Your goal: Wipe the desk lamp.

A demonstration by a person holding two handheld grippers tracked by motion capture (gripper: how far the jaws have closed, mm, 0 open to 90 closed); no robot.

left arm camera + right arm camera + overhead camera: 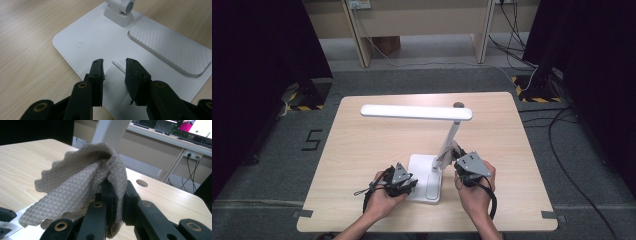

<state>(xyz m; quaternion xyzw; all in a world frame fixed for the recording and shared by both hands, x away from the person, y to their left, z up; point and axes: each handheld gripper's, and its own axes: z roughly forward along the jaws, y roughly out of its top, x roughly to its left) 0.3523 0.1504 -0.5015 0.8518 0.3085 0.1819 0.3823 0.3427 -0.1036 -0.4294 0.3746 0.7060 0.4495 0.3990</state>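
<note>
Beige waffle cloth [82,187] sits pinched in the shut right gripper [468,170] at the foot of the white desk lamp [432,145]. At about eight o'clock from it, the left gripper [399,182] holds its jaws parted and empty over the lamp base [100,47]. Pressing that base down while the cloth rubs up the lamp's stem [451,137], toward twelve o'clock, would likely keep it from tipping.

Lab, hazard-taped stands [539,95], trailing cables [562,150], floor marking [312,140]
</note>
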